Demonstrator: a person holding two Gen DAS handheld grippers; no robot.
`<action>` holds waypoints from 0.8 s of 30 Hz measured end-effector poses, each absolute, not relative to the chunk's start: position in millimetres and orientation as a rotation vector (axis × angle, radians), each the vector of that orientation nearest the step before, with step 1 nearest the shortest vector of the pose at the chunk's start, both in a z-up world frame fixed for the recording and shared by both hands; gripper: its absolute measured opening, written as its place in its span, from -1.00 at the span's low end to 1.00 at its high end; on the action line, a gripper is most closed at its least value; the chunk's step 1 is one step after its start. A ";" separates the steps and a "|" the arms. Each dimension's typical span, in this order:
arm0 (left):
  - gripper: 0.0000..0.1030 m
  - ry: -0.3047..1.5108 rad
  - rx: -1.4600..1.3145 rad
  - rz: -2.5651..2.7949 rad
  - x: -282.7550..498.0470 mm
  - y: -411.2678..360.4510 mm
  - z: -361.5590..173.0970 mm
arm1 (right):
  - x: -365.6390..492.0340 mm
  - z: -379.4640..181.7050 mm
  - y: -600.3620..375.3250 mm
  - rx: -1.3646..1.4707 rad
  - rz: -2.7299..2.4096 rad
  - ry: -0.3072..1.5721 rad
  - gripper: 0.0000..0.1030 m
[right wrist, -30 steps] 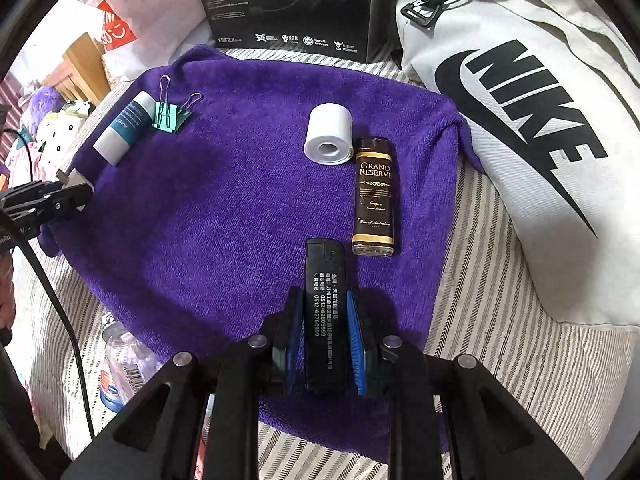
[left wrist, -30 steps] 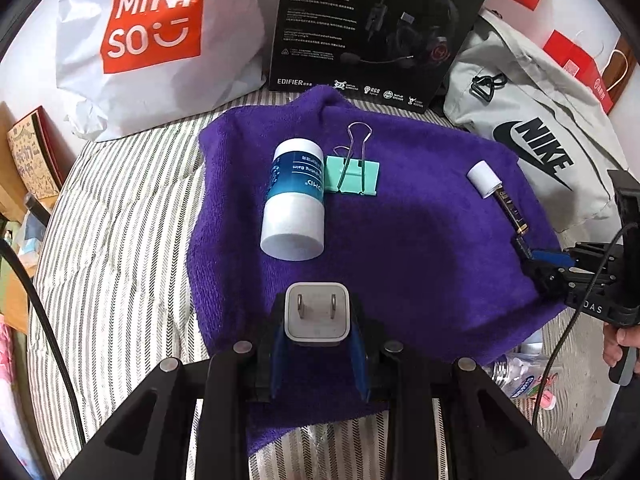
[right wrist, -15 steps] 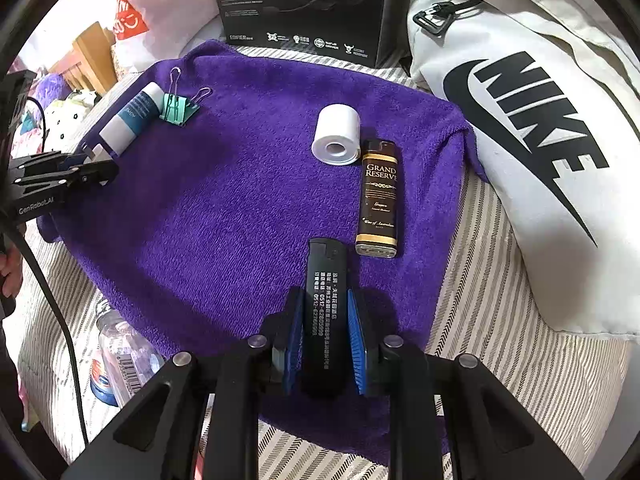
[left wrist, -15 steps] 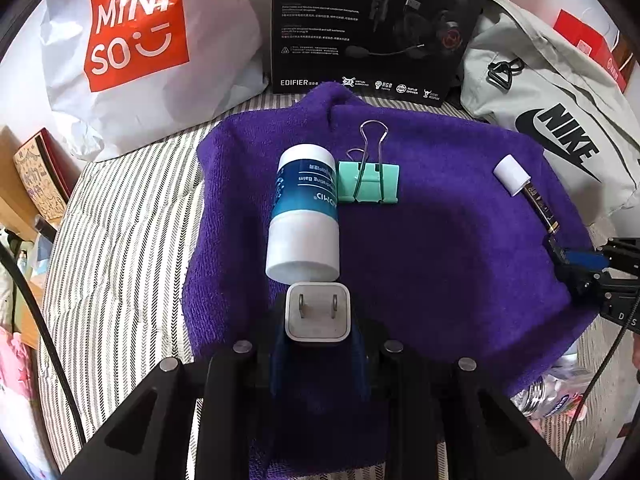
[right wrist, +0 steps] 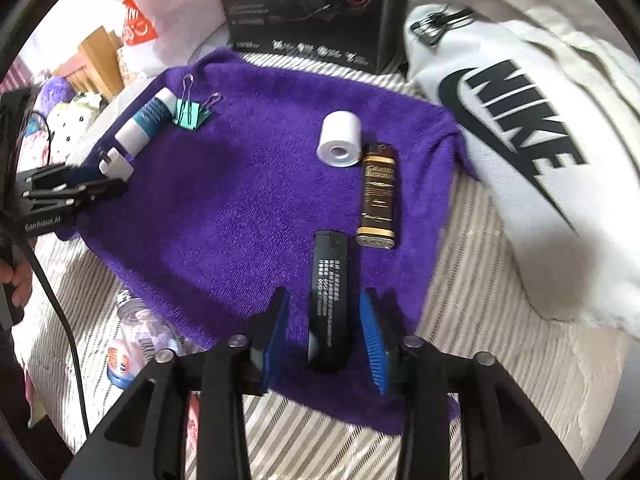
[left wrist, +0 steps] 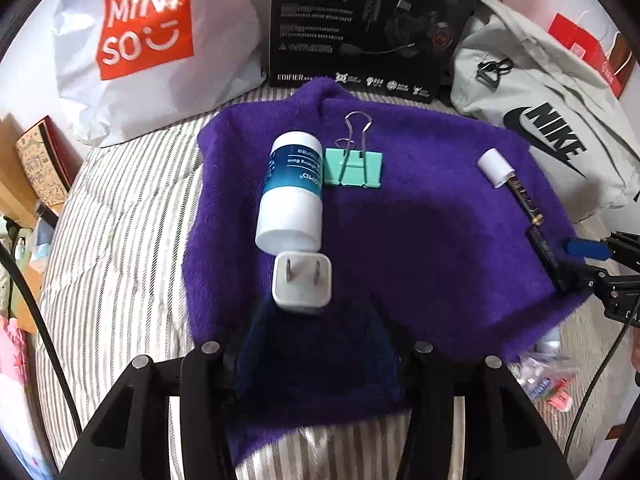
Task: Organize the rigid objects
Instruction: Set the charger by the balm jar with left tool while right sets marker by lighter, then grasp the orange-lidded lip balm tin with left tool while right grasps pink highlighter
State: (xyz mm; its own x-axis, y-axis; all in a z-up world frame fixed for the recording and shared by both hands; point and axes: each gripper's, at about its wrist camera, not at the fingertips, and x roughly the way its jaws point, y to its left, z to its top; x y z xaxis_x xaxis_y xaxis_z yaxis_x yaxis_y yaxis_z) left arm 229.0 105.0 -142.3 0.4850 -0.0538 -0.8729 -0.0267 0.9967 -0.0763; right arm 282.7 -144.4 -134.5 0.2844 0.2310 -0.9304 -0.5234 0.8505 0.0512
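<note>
Change: both sets of fingers, clamped half a second ago, now stand spread apart.
White plug adapter [left wrist: 302, 283]: lies free on the purple fleece towel [left wrist: 440, 240], touching the white-and-blue balm tube [left wrist: 291, 194].
Left gripper [left wrist: 316, 344]: fingers wide, holding nothing.
Black rectangular lighter [right wrist: 330, 300]: rests on the towel between the right gripper's [right wrist: 324, 344] parted blue fingers [right wrist: 370, 340].
Neighbours: mint binder clip [left wrist: 352, 166], brown-and-gold lighter [right wrist: 378, 196], white tape roll [right wrist: 340, 144].
Beneath: striped bed [left wrist: 120, 208].

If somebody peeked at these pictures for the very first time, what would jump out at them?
Probably the bright purple towel spread over the striped bed, with small things laid out on it. Near its left edge a white and blue tube lies beside a mint green binder clip, with a white plug right in front of the tube. Behind, a white bag shouts MINISO in orange.
</note>
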 end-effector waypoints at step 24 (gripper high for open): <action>0.10 1.127 -0.074 -0.155 154.3 -12.7 -154.3 | 130.9 -92.9 -237.0 -0.017 0.461 1.102 -0.01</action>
